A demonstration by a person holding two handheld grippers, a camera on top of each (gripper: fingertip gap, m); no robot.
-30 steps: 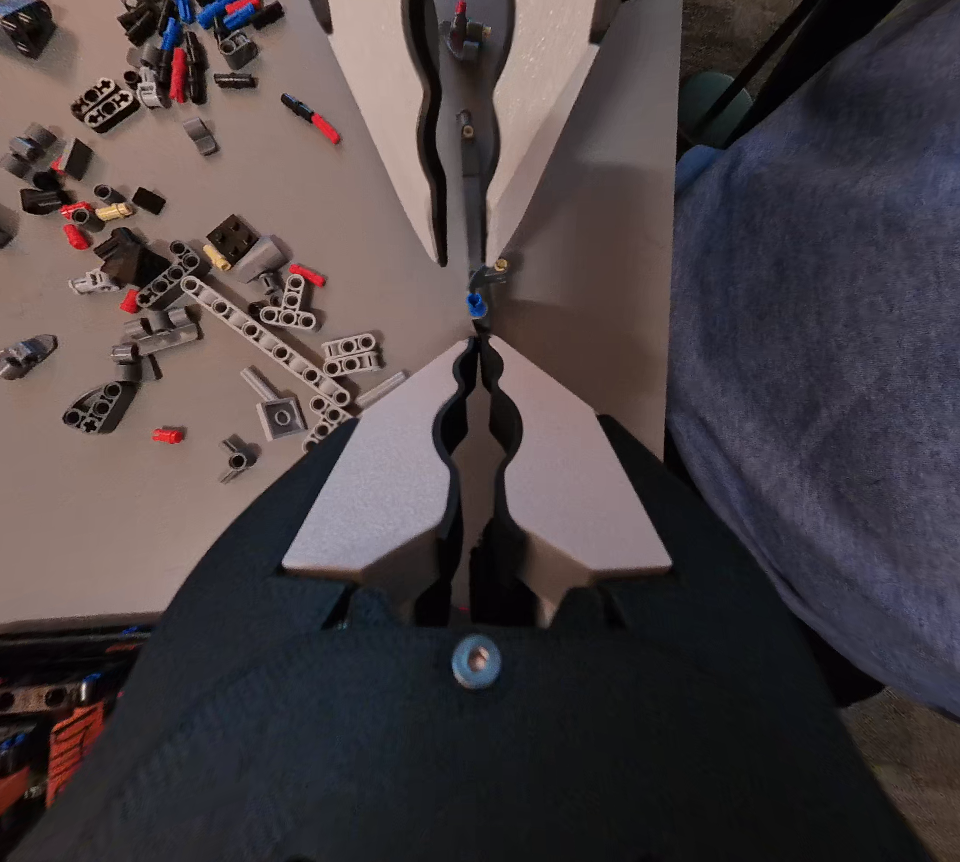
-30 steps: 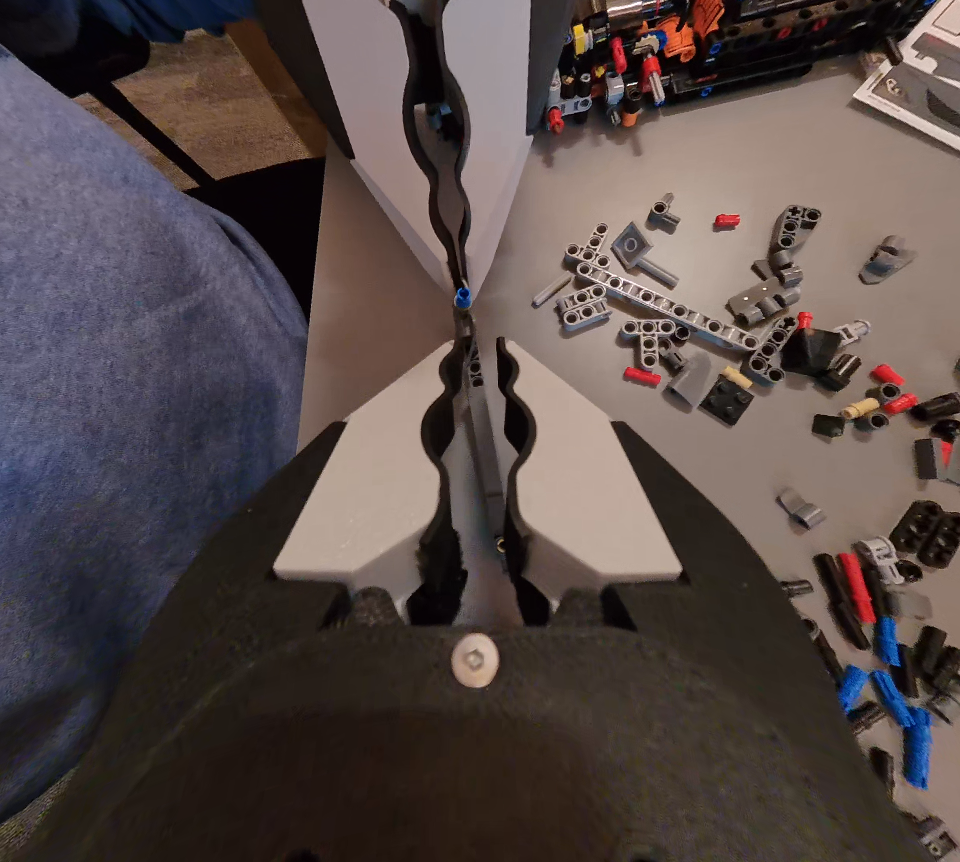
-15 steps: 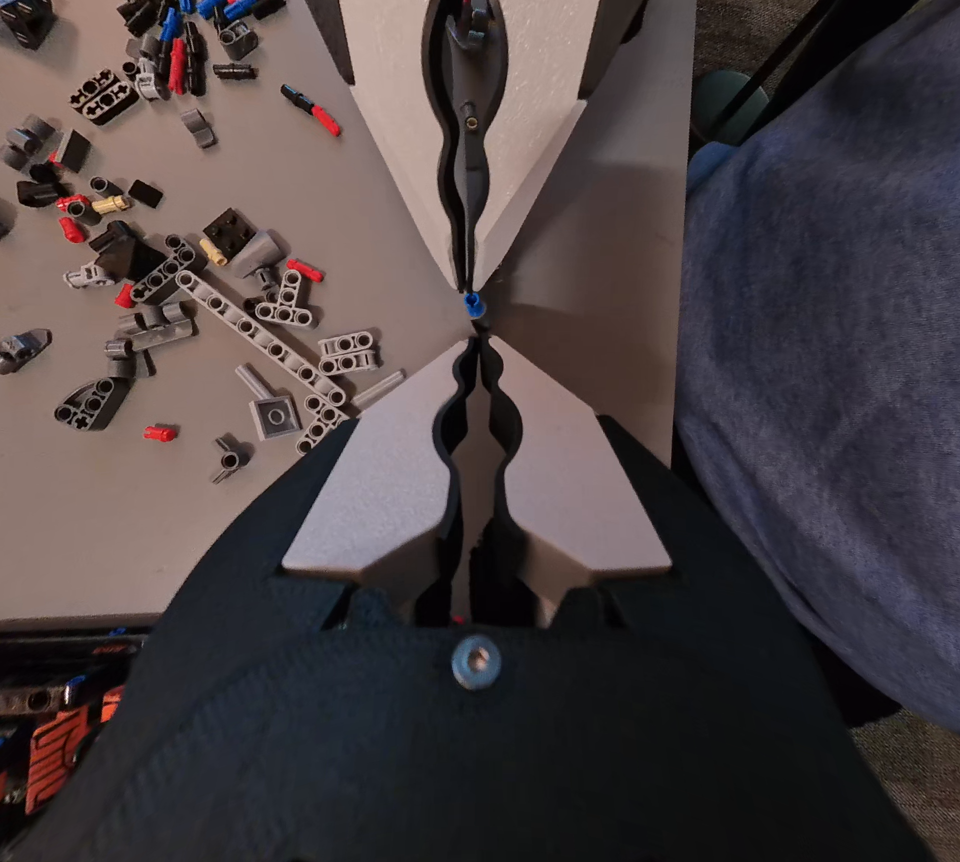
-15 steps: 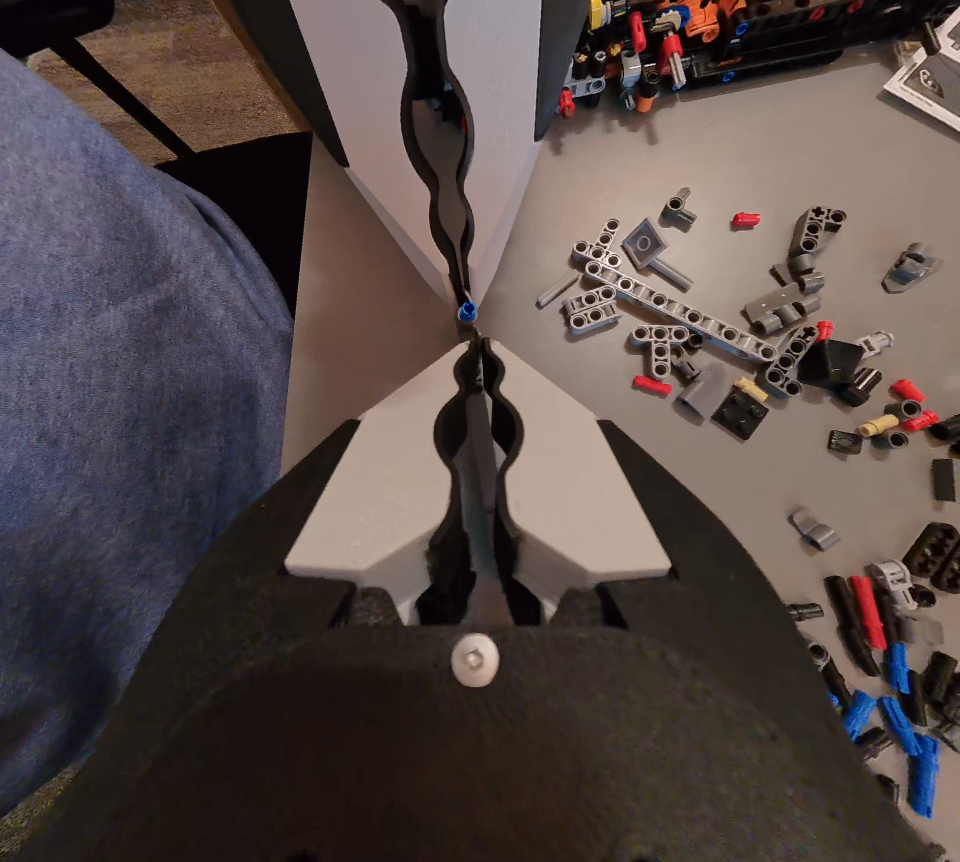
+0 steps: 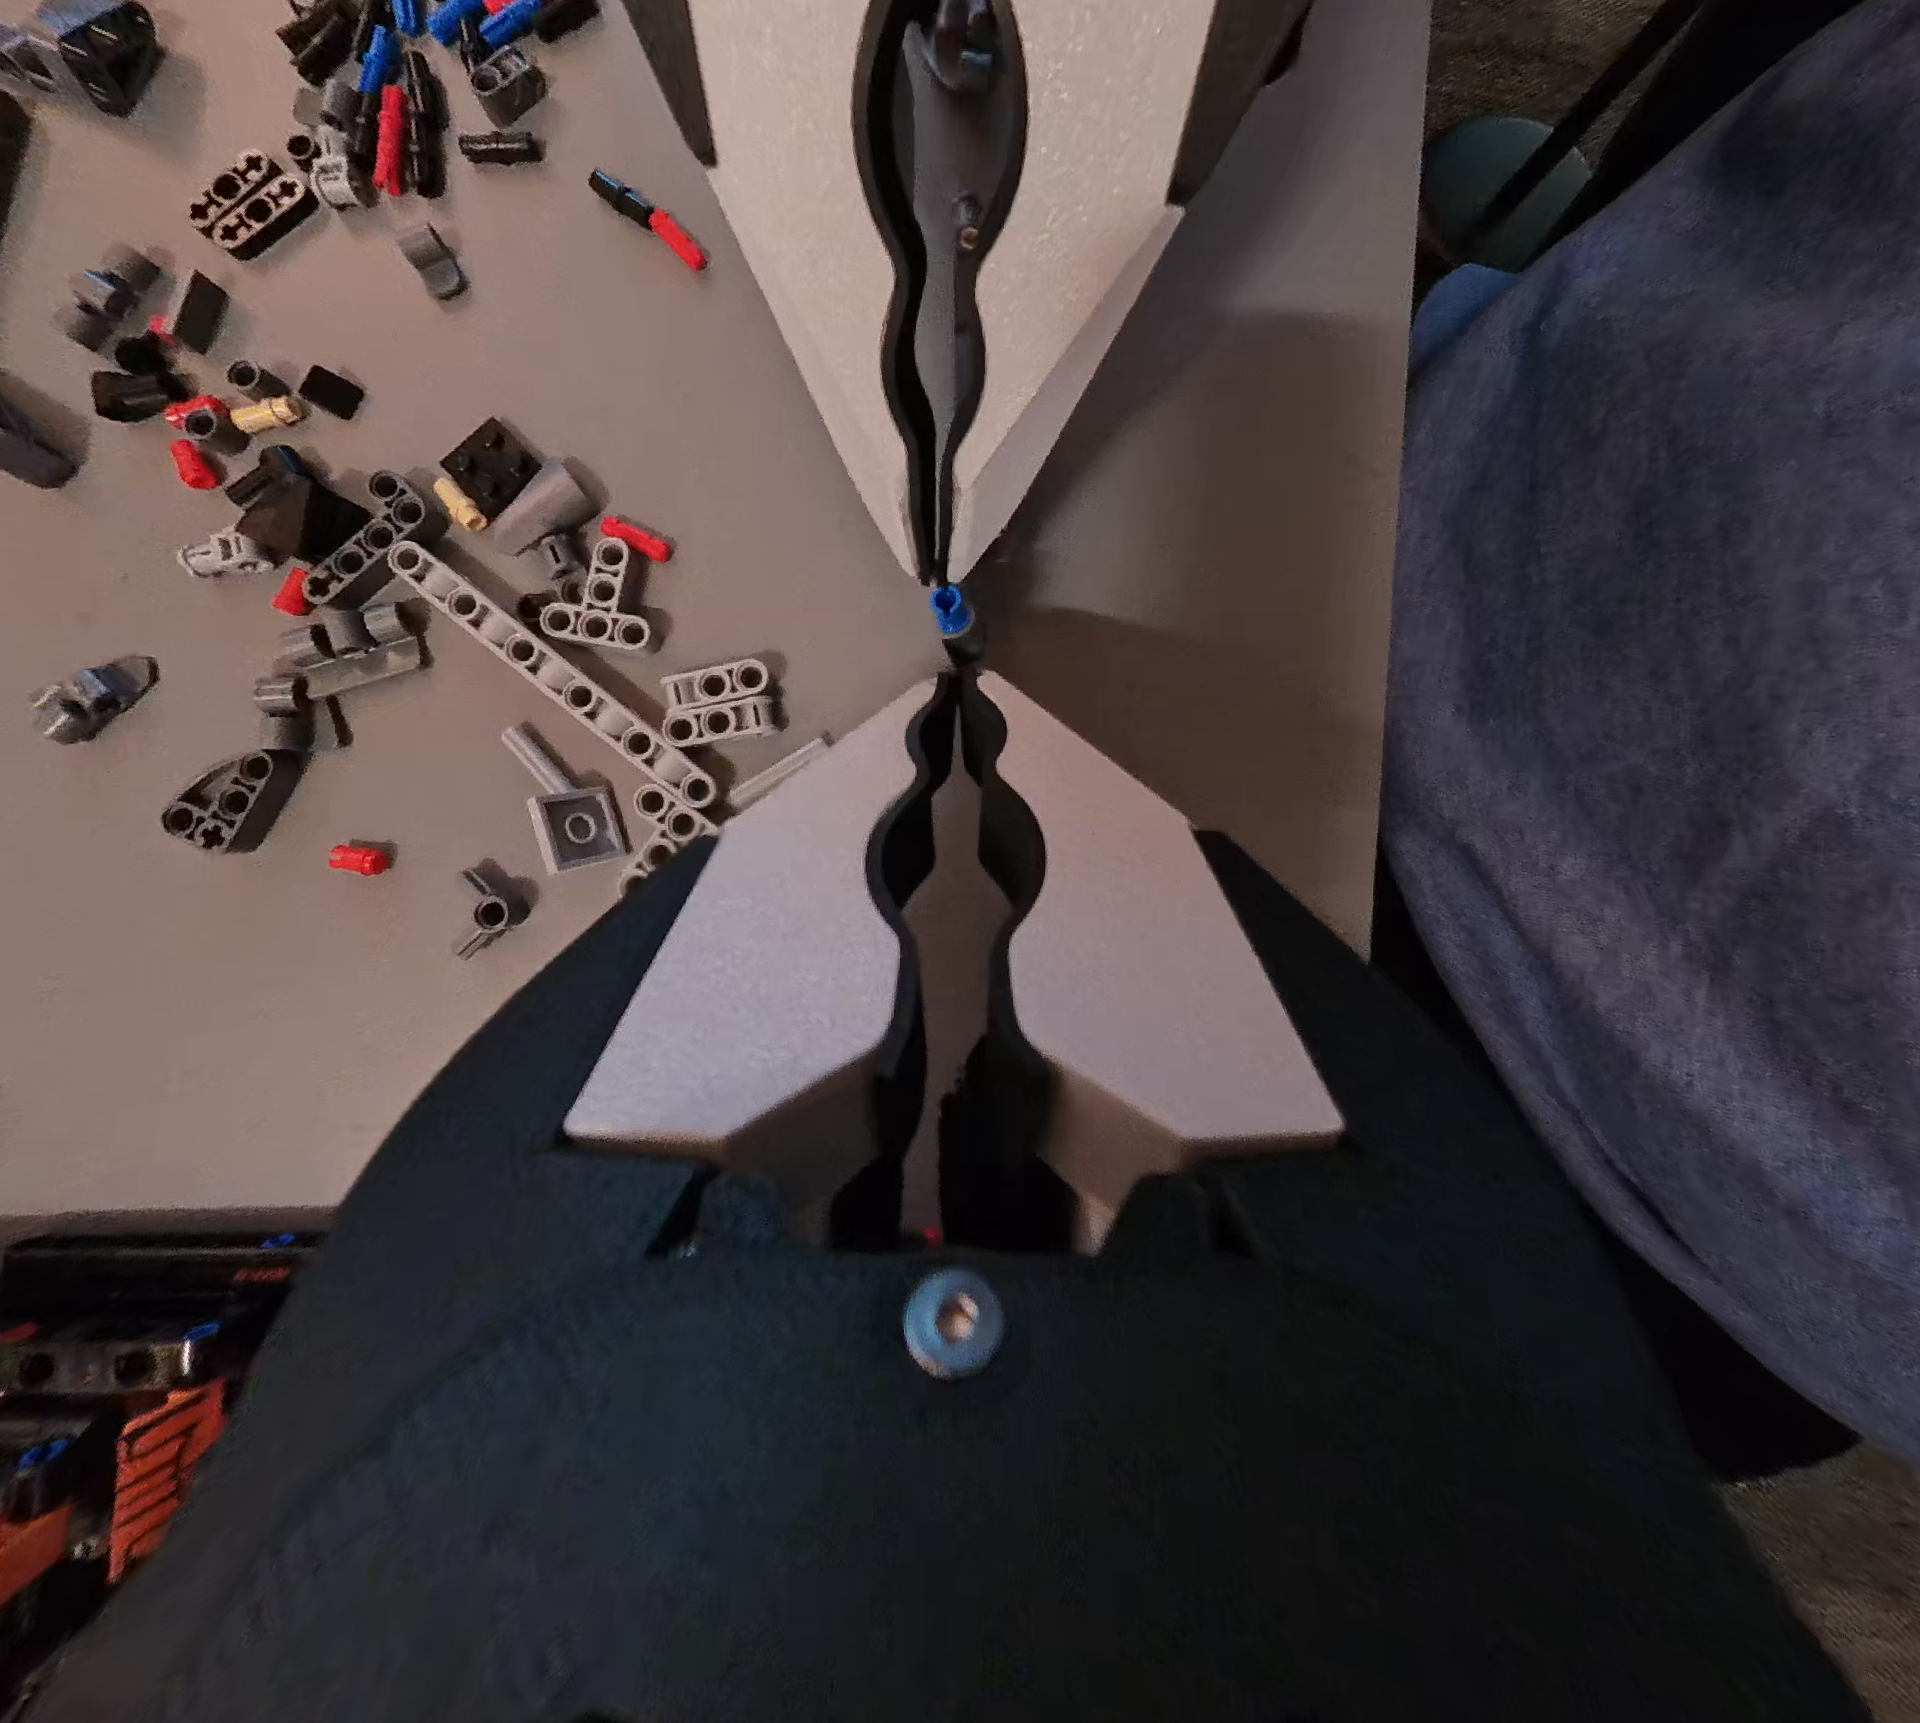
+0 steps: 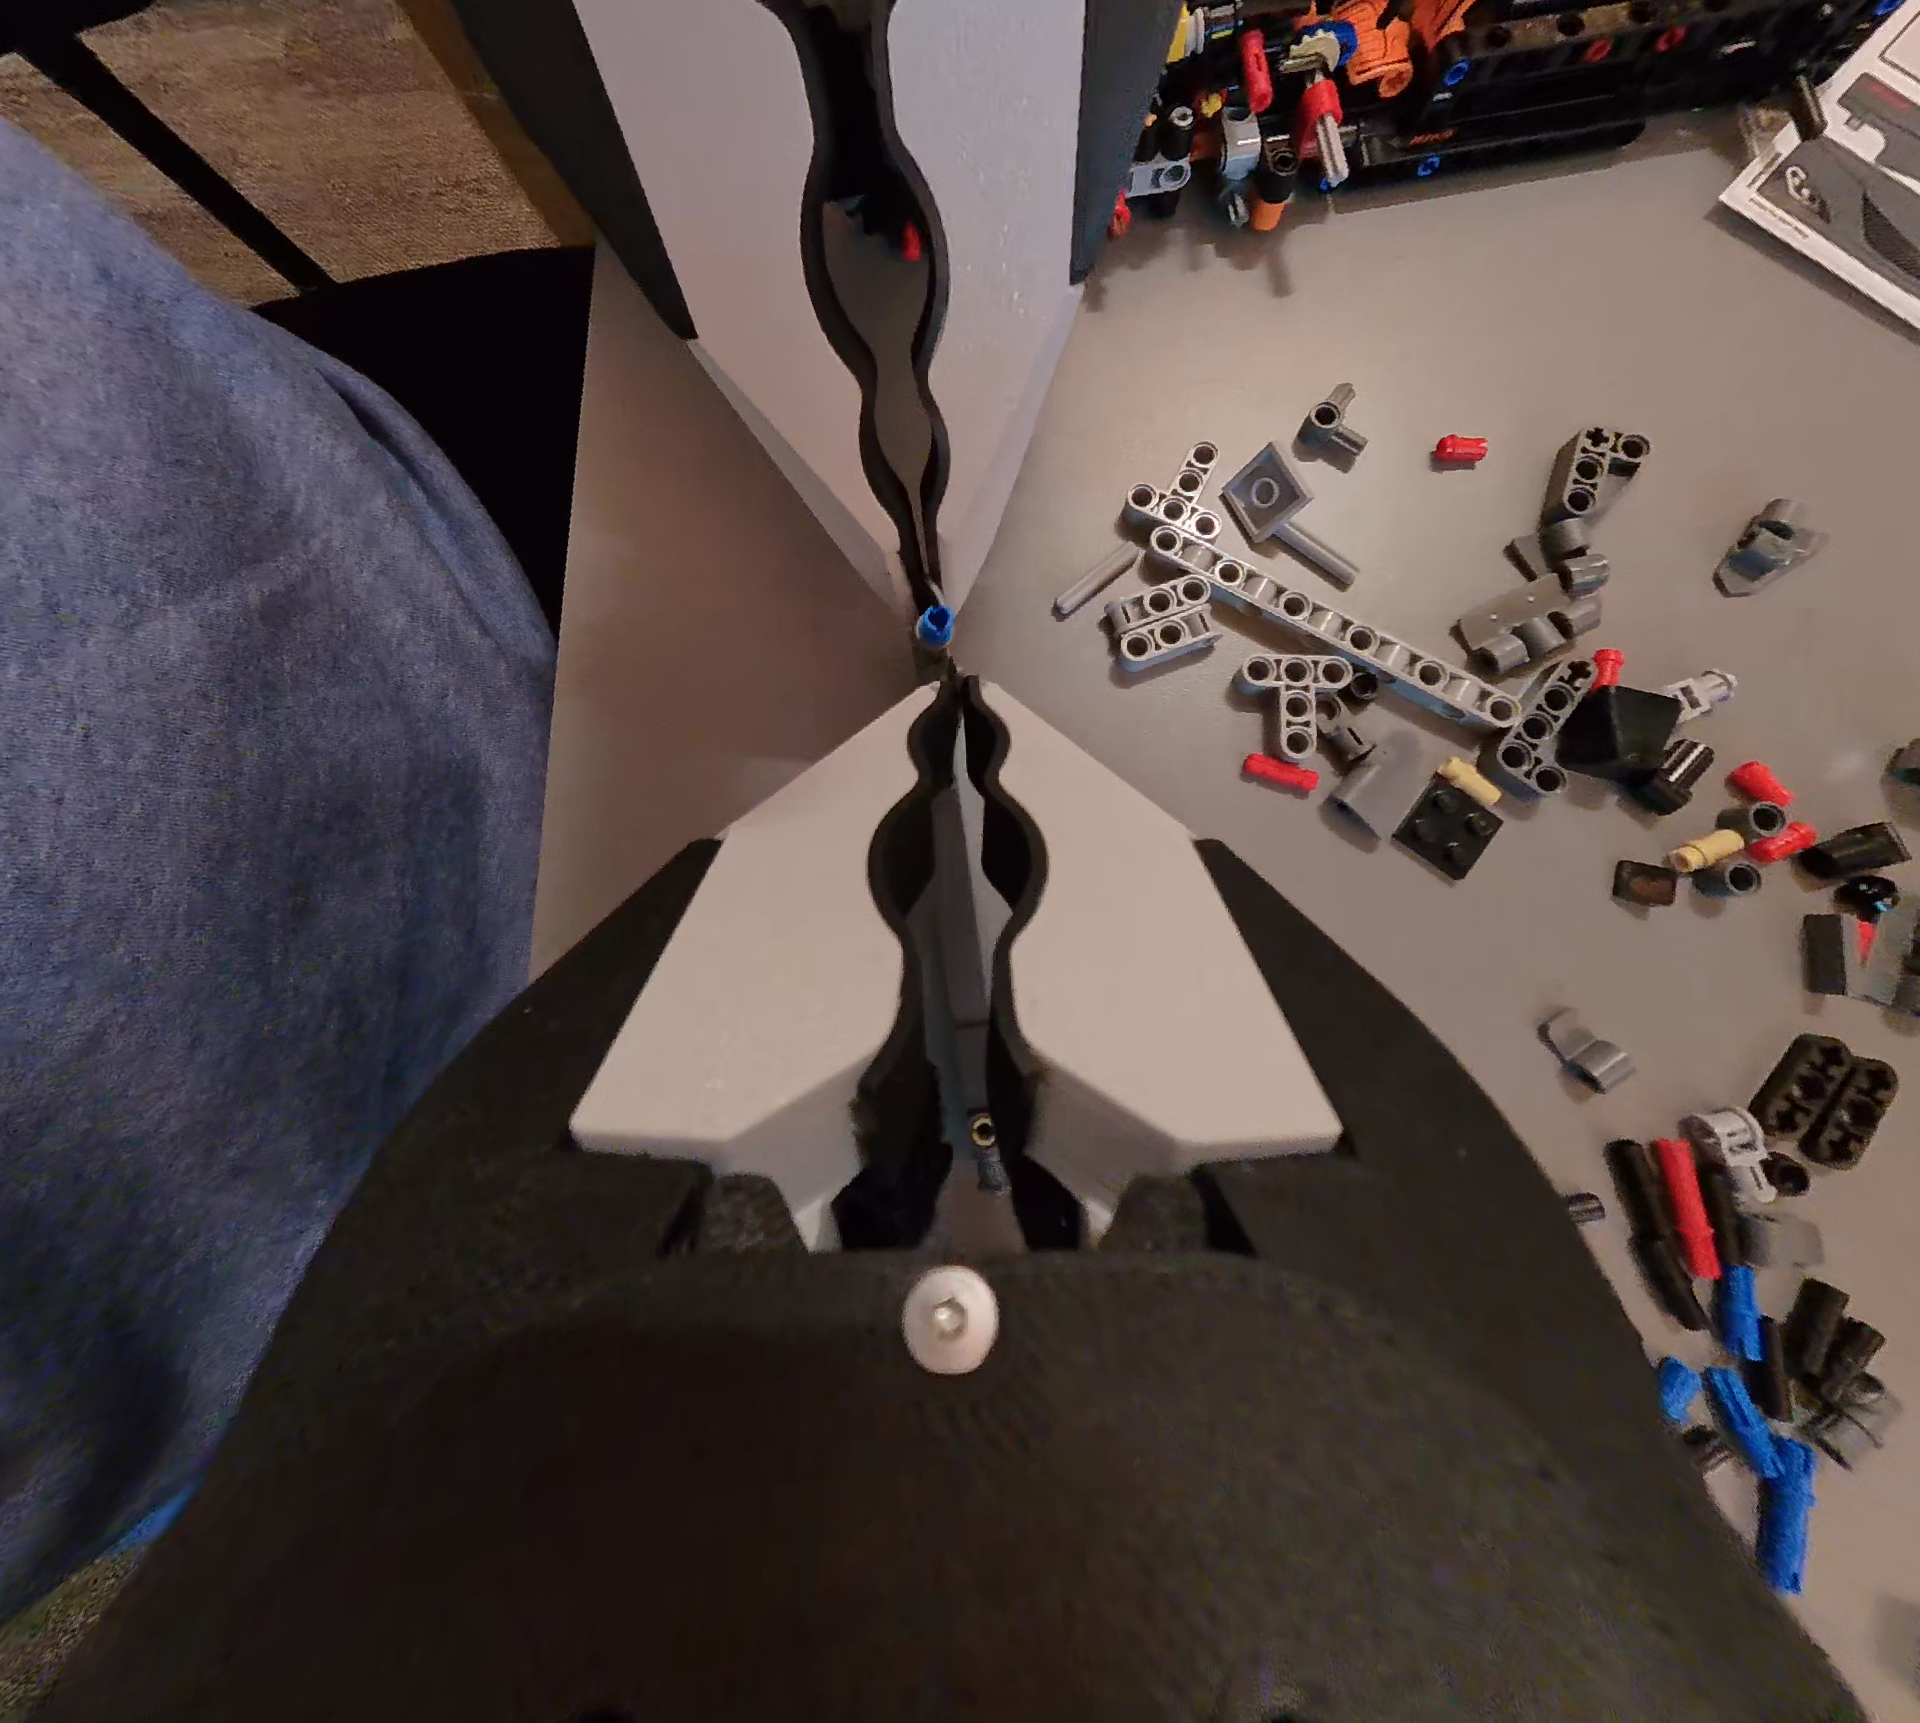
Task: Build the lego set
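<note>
— Where is the blue pin (image 5: 948, 608)?
— Right between both tips, near the grey table (image 5: 312, 1050) edge.
— Left gripper (image 5: 951, 686)?
— Squeezed tight on that pin.
— Right gripper (image 6: 951, 691)?
— Squeezed tight on a long dark beam (image 6: 961, 998). Loose pieces (image 6: 1320, 624) lying off to the side.

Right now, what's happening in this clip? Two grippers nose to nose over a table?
A person is building a Lego set with two handheld grippers held tip to tip near the table edge. The left gripper is shut on a small blue pin, with its end against the tips of the right gripper, which is shut on a dark grey piece. Loose parts lie scattered beside them, and a partly built model sits at the table's far side.
</note>
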